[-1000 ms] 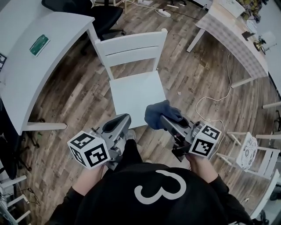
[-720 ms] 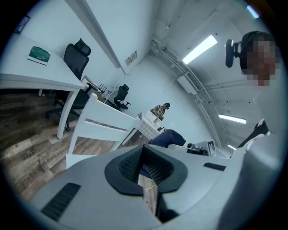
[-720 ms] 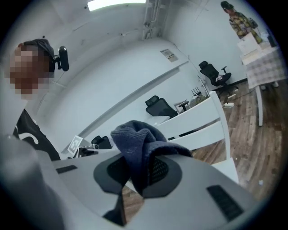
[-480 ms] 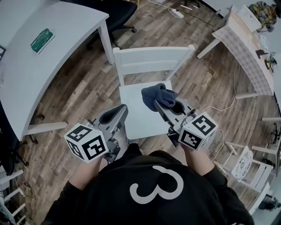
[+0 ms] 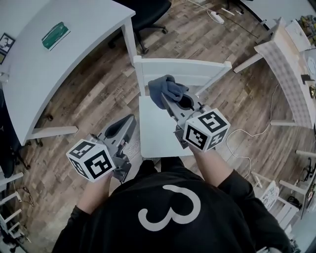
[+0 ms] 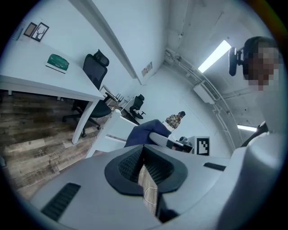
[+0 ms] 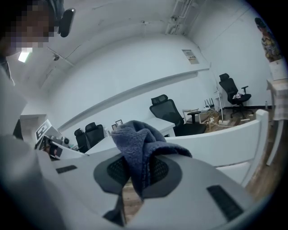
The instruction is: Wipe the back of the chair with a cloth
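A white wooden chair [image 5: 158,129] stands in front of me, its slatted back [image 5: 190,68] on the far side. My right gripper [image 5: 167,97] is shut on a dark blue cloth [image 5: 165,86], which hangs over the seat just short of the back's lower slat. In the right gripper view the cloth [image 7: 137,143] bunches between the jaws with the chair back [image 7: 225,139] close behind. My left gripper [image 5: 127,122] is shut on nothing, held over the floor left of the seat. The left gripper view shows the cloth [image 6: 146,133] ahead beside the chair [image 6: 108,134].
A white desk [image 5: 49,64] with a green object [image 5: 55,35] stands at the left; one leg [image 5: 129,39] is near the chair's back corner. A black office chair [image 5: 150,12] sits beyond. A checked table [image 5: 291,64] and a floor cable [image 5: 256,126] lie at the right.
My right gripper has carried the cloth forward from the seat's near edge up toward the chair back. The left gripper has stayed low at the left of the seat.
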Demonstrator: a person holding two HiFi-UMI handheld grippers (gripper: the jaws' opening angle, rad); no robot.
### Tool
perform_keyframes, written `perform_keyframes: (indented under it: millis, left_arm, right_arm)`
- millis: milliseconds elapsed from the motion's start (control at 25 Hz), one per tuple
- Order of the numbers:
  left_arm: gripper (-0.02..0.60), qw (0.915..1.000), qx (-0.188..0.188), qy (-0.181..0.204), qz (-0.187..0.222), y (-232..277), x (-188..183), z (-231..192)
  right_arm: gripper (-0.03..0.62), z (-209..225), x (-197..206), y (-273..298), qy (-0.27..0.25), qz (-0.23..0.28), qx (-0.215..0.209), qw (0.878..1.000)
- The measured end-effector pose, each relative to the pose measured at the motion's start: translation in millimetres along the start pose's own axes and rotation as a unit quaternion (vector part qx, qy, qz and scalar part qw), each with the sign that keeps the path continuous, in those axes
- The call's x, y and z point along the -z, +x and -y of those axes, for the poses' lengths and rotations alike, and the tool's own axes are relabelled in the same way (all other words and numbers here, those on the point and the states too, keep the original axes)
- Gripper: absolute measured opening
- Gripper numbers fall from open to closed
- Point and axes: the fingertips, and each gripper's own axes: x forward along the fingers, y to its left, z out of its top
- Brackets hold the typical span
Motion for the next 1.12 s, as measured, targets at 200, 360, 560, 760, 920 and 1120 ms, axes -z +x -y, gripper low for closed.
perform_keyframes:
  millis: [200, 360, 560, 760, 920, 1120]
  left_arm:
    - [0.014, 0.9992, -0.032, -0.016, 0.019, -1.1, 1.4, -7.5]
    - [0.014, 0.9977, -0.057, -0.027, 0.025, -8.7, 8.3, -12.3]
    - [0.014, 0.9955, -0.08, -0.036, 0.034, -21.2, 2.8, -23.5]
    - [0.014, 0.9925, -0.106, -0.043, 0.044, -33.4, 4.5, -30.7]
    - [0.014, 0.99, -0.122, -0.05, 0.05, -38.4, 4.3, -34.4]
    - [0.014, 0.9879, -0.133, -0.051, 0.061, -43.8, 2.5, -36.8]
  right_arm:
    - [0.048, 14.2, 3.8, 29.1, 0.015, 0.014, -0.031, 0.999]
    - [0.048, 24.2, 13.9, 49.0, 0.008, 0.001, -0.032, 0.999]
    - [0.048, 30.7, 20.4, 79.4, -0.011, -0.02, -0.03, 0.999]
    - [0.048, 35.5, 32.2, 97.2, -0.018, -0.033, -0.027, 0.999]
    - [0.048, 42.8, 32.5, 106.6, -0.02, -0.037, -0.017, 0.999]
    - [0.048, 47.7, 31.2, 117.2, -0.017, -0.041, -0.009, 0.999]
